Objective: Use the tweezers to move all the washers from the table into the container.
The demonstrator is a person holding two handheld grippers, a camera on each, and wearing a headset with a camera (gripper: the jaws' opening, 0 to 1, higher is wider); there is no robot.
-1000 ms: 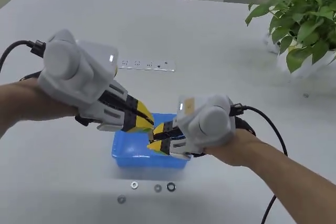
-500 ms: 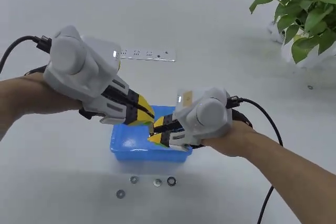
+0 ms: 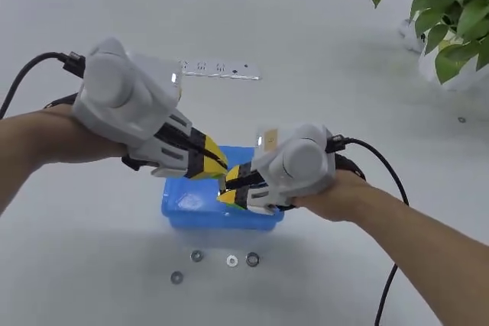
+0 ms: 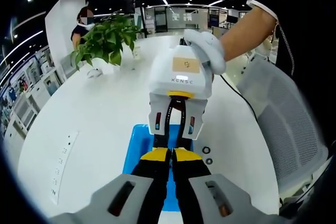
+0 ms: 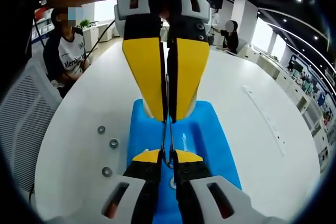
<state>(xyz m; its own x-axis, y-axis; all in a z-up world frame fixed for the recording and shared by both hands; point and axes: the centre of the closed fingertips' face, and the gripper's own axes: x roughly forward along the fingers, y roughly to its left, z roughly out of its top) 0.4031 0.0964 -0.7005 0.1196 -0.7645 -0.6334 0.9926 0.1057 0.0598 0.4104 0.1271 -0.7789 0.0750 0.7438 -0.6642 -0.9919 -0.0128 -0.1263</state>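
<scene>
Hovering over the blue container point(image 3: 177, 217) at centre frame, held the tweezers point(image 5: 167, 129) in the clenched jaws of left gripper point(image 3: 218, 164) and right gripper point(image 3: 228, 192), with four washers point(image 3: 232, 261) lying on the table point(image 3: 321, 59) just below; likely between picks, called next for lowering to pinch one.

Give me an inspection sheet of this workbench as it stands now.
Surface: white table, plain and matte.
Job's things: blue container under the grippers; four washers on the table in front of it; tweezers running from one gripper's jaws to the other's.
Clutter: power strip beyond the container.
Grippers: left gripper and right gripper tip to tip over the container, each shut on the tweezers.
Cables: black cable from the left gripper; another from the right gripper.
Surroundings: potted plant at the table's far side; mesh chair; seated person.
</scene>
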